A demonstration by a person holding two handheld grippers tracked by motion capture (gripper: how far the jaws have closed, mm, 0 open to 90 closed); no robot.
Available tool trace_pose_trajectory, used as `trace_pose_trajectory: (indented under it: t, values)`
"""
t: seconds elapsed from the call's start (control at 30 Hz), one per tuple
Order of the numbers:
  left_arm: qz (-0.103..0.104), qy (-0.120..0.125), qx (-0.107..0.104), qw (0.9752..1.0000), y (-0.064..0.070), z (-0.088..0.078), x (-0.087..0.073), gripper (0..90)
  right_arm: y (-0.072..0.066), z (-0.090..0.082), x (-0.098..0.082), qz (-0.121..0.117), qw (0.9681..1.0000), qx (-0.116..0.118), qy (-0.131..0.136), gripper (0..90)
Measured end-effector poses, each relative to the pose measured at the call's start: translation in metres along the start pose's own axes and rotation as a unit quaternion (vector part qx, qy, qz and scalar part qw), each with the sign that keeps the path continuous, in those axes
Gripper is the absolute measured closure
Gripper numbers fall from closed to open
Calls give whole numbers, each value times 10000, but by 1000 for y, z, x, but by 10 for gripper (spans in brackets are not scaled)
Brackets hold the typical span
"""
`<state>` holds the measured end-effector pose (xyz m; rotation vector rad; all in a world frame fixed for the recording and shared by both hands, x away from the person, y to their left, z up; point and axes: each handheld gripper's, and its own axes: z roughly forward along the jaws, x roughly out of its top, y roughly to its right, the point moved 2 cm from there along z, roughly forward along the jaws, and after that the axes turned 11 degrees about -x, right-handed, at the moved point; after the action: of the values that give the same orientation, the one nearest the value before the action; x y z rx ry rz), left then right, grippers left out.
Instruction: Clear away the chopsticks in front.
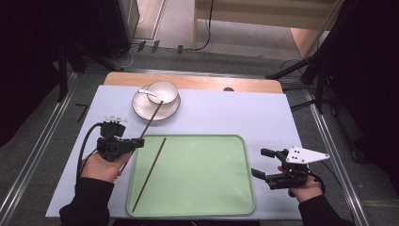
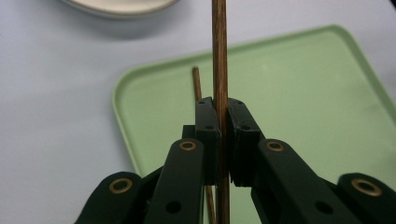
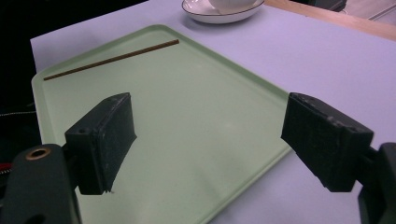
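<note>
Two brown chopsticks showed on the desk point(image 1: 263, 117). The held chopstick point(image 1: 151, 119) was pinched between the jaws of the left hand-held gripper point(image 1: 139, 141), which pressed together on its lower part just beside the left rim of the green tray point(image 1: 207, 188). From there the stick slanted up and away, its far tip reaching over the rim of the white saucer point(image 1: 141, 109). In the left gripper view the same chopstick point(image 2: 219, 56) rose straight up between the two black pads, which clamped it on both sides, with the tray point(image 2: 303, 93) lying beneath and beyond.

The second chopstick point(image 1: 148, 174) lay flat inside the tray, running on a slant along its left part from near the top edge down toward the near left corner. It was apart from the held one.

On the saucer stood a white bowl point(image 1: 163, 92), with a white spoon point(image 1: 147, 93) resting at its left side.

The right hand-held gripper point(image 1: 256, 162) hovered at the tray's right edge, its jaws spread wide with nothing between them; in the right gripper view its pads point(image 3: 102, 140) stood far apart above the tray point(image 3: 196, 121). A pale lilac sheet covered the desk under everything.
</note>
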<state>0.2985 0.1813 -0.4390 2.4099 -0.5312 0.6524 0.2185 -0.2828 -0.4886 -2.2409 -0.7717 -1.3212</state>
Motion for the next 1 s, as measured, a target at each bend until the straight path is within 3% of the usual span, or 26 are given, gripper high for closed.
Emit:
trace_pose_trajectory:
  t: [0.27, 0.57, 0.7, 0.77, 0.9, 1.0]
  values:
    - [-261, 52, -75, 9996, -2, 16, -26, 855, -1, -1, 0, -7, 10000, -16, 5, 174]
    - [-388, -218, -75, 9990, 9, 40, -61, 855, -1, -2, 1, -33, 10000, -21, 33, 174]
    - [-471, -225, -82, 9986, 11, 46, -69, 854, -1, -2, 1, -35, 10000, -24, 23, 174]
    - [-580, -224, -53, 9981, 12, 52, -75, 853, -1, -2, 1, -40, 10000, -21, 18, 174]
    - [-526, -354, 104, 9979, 13, 61, -80, 853, -2, -2, 1, -56, 10000, -11, 19, 174]
    - [-489, -265, 189, 9983, 13, 63, -80, 852, -2, -2, 1, -50, 10000, -16, 19, 174]
